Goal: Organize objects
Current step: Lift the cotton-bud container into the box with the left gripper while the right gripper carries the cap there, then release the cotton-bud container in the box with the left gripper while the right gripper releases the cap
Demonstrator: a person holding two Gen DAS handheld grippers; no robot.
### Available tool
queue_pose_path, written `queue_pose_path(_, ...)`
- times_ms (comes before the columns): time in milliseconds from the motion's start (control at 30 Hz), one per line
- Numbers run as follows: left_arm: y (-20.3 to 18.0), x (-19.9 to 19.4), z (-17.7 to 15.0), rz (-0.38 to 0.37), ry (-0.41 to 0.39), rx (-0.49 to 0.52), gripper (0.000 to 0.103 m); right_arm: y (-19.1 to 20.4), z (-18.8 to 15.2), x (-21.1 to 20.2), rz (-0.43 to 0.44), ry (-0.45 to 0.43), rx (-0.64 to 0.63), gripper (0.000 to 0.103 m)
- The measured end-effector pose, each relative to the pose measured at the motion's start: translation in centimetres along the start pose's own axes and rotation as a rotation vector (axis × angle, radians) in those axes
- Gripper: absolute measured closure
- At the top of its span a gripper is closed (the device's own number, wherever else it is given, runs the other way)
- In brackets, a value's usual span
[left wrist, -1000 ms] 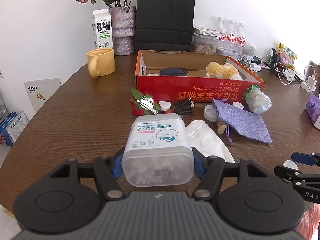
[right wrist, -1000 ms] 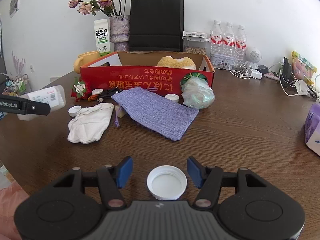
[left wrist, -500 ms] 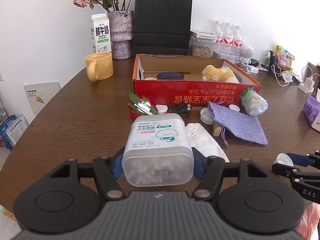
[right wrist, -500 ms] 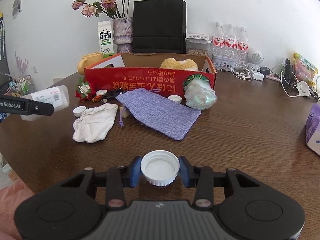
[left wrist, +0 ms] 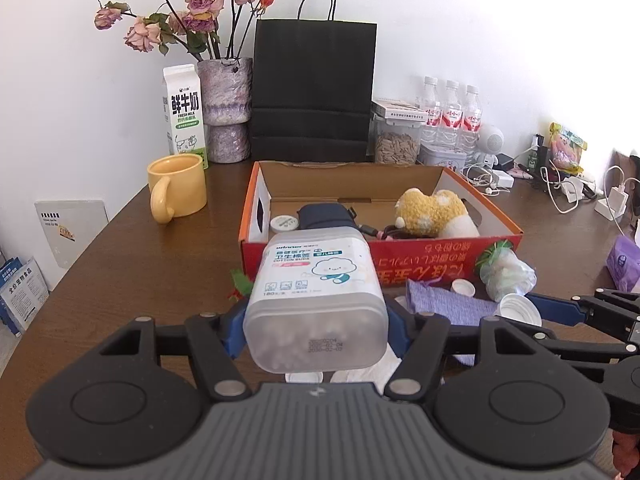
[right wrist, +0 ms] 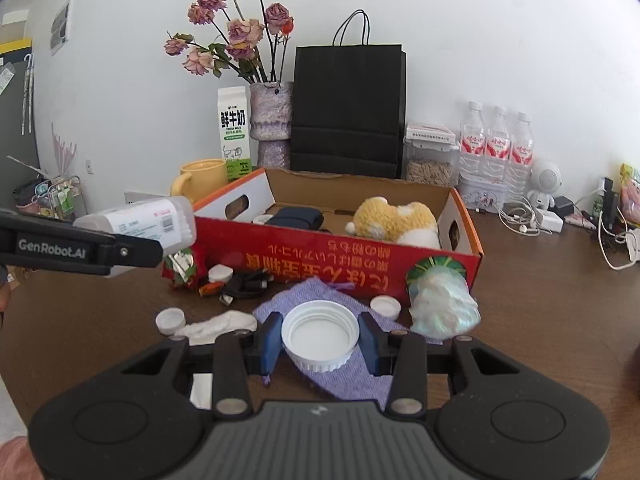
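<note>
My left gripper (left wrist: 316, 322) is shut on a frosted plastic box of cotton buds (left wrist: 316, 292) and holds it in the air, just in front of the red cardboard box (left wrist: 440, 268). My right gripper (right wrist: 320, 340) is shut on a white ribbed lid (right wrist: 320, 330), open side up, lifted above the purple cloth pouch (right wrist: 360, 384). In the left wrist view the right gripper (left wrist: 560, 314) and its lid (left wrist: 518, 308) show at the right. The right wrist view has the left gripper (right wrist: 120, 250) with the cotton bud box (right wrist: 140, 220) at the left.
The red box (right wrist: 320, 256) holds a yellow plush toy (right wrist: 394, 220) and a dark pouch (right wrist: 296, 216). On the table before it lie a white cloth (right wrist: 218, 326), small caps (right wrist: 170, 320), a bagged bundle (right wrist: 444, 304) and cables. A yellow mug (left wrist: 178, 190), milk carton, vase, black bag and bottles stand behind.
The right gripper closed on the white lid and lifted it off the table. Both grippers rose and moved closer to the red box, the left still holding the cotton bud box.
</note>
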State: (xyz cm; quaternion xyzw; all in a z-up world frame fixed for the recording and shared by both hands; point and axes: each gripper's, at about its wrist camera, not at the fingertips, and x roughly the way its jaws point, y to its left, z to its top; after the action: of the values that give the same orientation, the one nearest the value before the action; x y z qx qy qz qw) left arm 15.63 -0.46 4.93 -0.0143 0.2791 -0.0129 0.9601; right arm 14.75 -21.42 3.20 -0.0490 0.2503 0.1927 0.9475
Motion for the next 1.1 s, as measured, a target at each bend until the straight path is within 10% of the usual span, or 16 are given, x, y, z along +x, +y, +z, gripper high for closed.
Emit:
queue_pose_path(967,0.1,17.4,8.0,0.009,0.005,-0.011,0.035,-4.2,9.0,17.0,0.031,0.004,-0.022,0.063)
queue_pose_path(1033,0.3,17.5,7.9,0.020,0.000,-0.018,0.017,-3.9,8.8,17.5,0.020,0.029,-0.037,0.051)
queue_pose_path(1100,0.4,17.0,7.9,0.033,-0.031,-0.025,0.000,-3.7,8.5,17.7,0.001,0.032,-0.046,0.013)
